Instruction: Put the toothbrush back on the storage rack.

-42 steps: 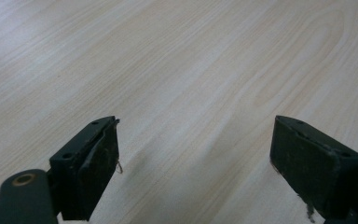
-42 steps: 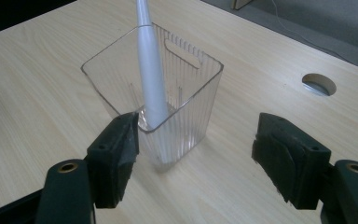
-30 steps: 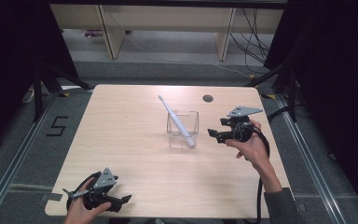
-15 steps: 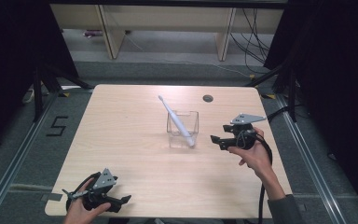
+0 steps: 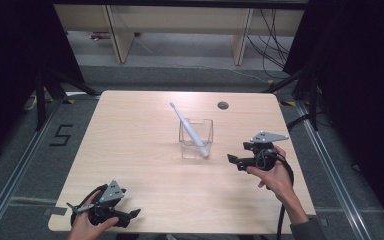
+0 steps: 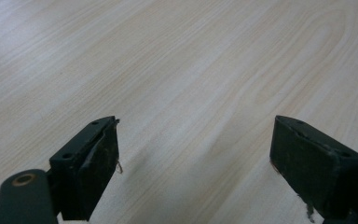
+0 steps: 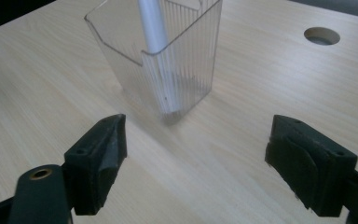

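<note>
The right gripper hangs just above the table, its jaws wide apart with nothing between them; they have just been opening. Ahead of its tips, near but not touching, stands the clear cup, and a white toothbrush leans in it, head rising up and away from the gripper. The left gripper sits at the table's near edge, well apart from the cup, jaws spread and empty over bare wood.
</note>
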